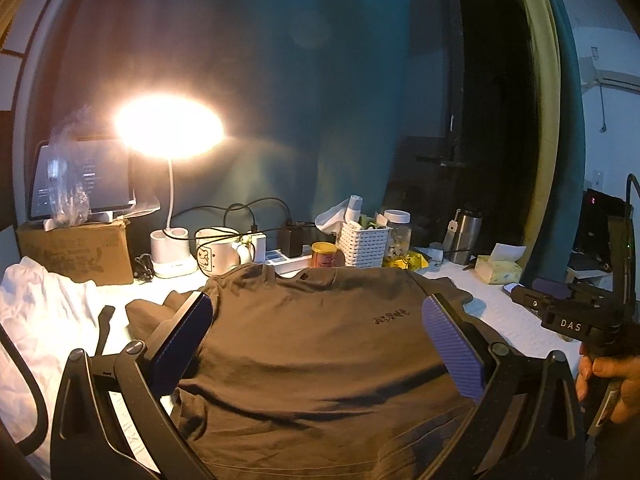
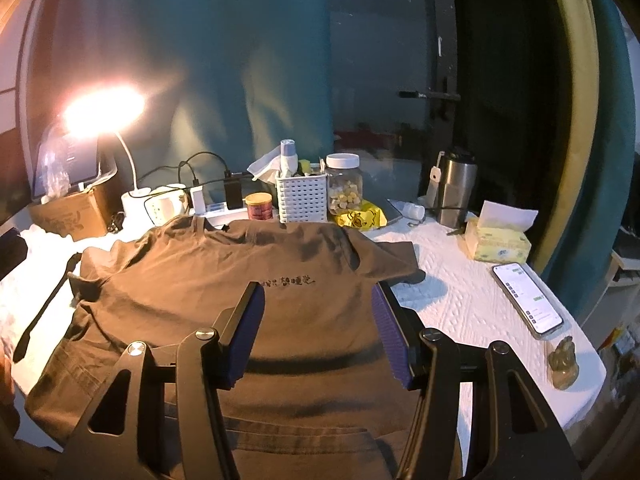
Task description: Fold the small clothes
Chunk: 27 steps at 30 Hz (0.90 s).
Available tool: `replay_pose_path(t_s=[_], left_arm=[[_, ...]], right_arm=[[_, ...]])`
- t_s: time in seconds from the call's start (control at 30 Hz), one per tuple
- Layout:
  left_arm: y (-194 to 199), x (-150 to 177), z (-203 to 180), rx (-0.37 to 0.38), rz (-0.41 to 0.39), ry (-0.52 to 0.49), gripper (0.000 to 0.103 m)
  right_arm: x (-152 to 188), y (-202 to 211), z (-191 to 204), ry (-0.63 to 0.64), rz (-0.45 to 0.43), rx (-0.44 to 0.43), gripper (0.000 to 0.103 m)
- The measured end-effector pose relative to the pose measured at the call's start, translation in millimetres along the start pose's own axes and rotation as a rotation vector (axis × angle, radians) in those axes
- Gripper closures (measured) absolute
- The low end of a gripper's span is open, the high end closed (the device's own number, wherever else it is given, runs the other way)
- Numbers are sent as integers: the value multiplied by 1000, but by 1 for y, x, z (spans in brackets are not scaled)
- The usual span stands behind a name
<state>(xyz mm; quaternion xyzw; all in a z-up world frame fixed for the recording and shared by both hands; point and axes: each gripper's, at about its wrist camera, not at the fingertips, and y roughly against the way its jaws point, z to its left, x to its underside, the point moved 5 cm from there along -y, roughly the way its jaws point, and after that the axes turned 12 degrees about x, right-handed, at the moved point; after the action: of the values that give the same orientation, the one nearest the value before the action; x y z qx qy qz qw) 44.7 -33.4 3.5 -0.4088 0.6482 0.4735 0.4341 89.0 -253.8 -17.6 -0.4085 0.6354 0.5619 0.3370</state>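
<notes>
A brown T-shirt [image 1: 320, 344] [image 2: 224, 280] lies spread flat on the white-covered table, collar toward the far clutter, dark lettering on its chest. My left gripper [image 1: 316, 312] hovers open above the shirt's middle, with nothing between its purple pads. My right gripper [image 2: 316, 300] is open too, above the shirt's right half near the lettering and empty. In the left wrist view the right gripper's black body [image 1: 568, 316], marked DAS, shows at the right edge, held by a hand [image 1: 612, 376].
Along the far edge stand a lit desk lamp [image 1: 170, 128], a cardboard box [image 1: 76, 252], a mug [image 1: 216, 252], a white basket [image 2: 302, 196], a jar [image 2: 345, 188], a steel flask [image 2: 456, 188] and a tissue pack [image 2: 498, 240]. A phone [image 2: 528, 300] and a small figurine [image 2: 564, 364] lie at right. White cloth [image 1: 44, 320] lies at left.
</notes>
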Motion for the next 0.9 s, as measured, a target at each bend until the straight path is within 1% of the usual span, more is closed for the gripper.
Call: replay_pose_path(t_s=[0.1, 0.13, 0.17, 0.23, 0.3, 0.47, 0.57, 0.63, 0.73, 0.8, 0.9], left_arm=[[-1, 0, 4, -1, 4, 1, 0], [-1, 0, 4, 5, 4, 6, 4], [0, 0, 5, 11, 3, 11, 11], [-1, 0, 7, 2, 10, 7, 15], [-1, 0, 10, -17, 7, 4, 15], [0, -1, 17, -31, -6, 27, 14], [0, 0, 20, -23, -2, 48, 14], [0, 0, 21, -37, -2, 43, 11], [3, -1, 22, -68, -19, 38, 1], [3, -3, 25, -83, -27, 35, 1], [3, -3, 27, -84, -26, 38, 1]], right_arm=[[-1, 1, 0, 1, -3, -8, 43], [-1, 1, 0, -5, -6, -11, 43], [-2, 1, -1, -8, -7, -10, 43], [-2, 1, -2, -7, -6, -10, 43], [-2, 1, -2, -6, -6, -11, 43], [-2, 2, 1, 18, -9, -13, 43], [-3, 1, 1, 19, -7, -18, 43], [-3, 1, 1, 21, -6, -14, 43], [-3, 1, 2, 21, -6, -18, 43], [-4, 0, 3, 25, -3, -19, 43], [-4, 0, 3, 24, -3, -19, 43]])
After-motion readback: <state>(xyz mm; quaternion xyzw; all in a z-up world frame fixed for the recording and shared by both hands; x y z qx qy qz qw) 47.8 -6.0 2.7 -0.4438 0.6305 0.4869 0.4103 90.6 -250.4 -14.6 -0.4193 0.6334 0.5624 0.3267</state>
